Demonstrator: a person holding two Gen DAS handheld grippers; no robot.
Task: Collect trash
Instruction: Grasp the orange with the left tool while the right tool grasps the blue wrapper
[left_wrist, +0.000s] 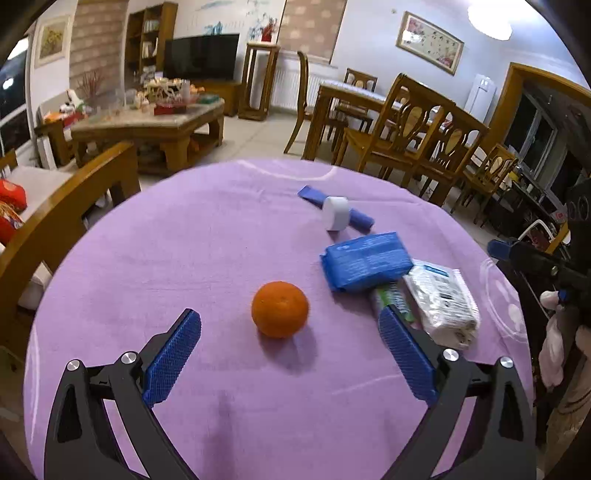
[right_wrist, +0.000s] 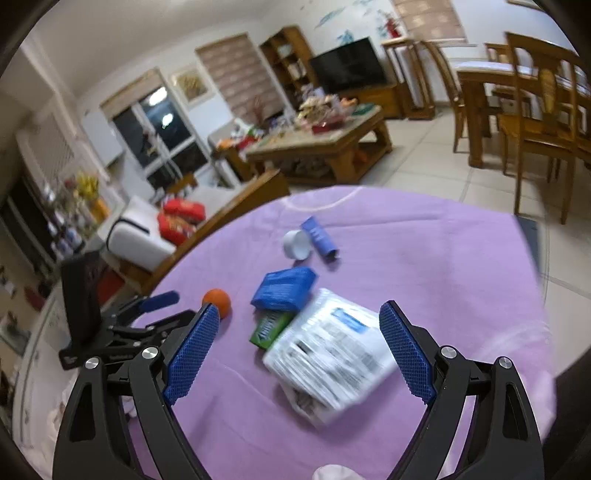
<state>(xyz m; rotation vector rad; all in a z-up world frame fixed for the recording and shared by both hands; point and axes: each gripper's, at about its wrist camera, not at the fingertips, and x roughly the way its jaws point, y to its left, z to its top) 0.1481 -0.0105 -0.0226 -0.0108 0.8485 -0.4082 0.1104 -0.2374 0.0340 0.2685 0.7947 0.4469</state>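
Left wrist view: left gripper (left_wrist: 290, 354) hangs over the purple tablecloth (left_wrist: 184, 258), jaws wide apart, nothing between the pads. Landmark is the orange (left_wrist: 280, 309), sitting on the cloth just ahead of the gap between the fingers. Right of the orange lies a blue packet (left_wrist: 365, 266); touching that packet's near edge are a green wrapper (left_wrist: 393, 301) and a white printed packet (left_wrist: 441, 304), the latter just beyond the right finger. Farther back from the orange, a white cap (left_wrist: 336, 213) rests against a blue tube (left_wrist: 334, 205). Right gripper's blue fingertip pokes in at the frame's right edge.

Right wrist view: right gripper (right_wrist: 299, 349) also spread wide, empty; the white printed packet (right_wrist: 332, 350) lies on the cloth below the gap, pads clear of it. Orange (right_wrist: 218, 301) shows just beyond the left finger. Right of the orange: blue packet (right_wrist: 284, 288), green wrapper (right_wrist: 267, 328) tucked at its near side. White cap (right_wrist: 297, 244) and blue tube (right_wrist: 318, 236) sit beyond. Left gripper (right_wrist: 147, 314) is left of the orange, at the table edge. Frame is motion-blurred.
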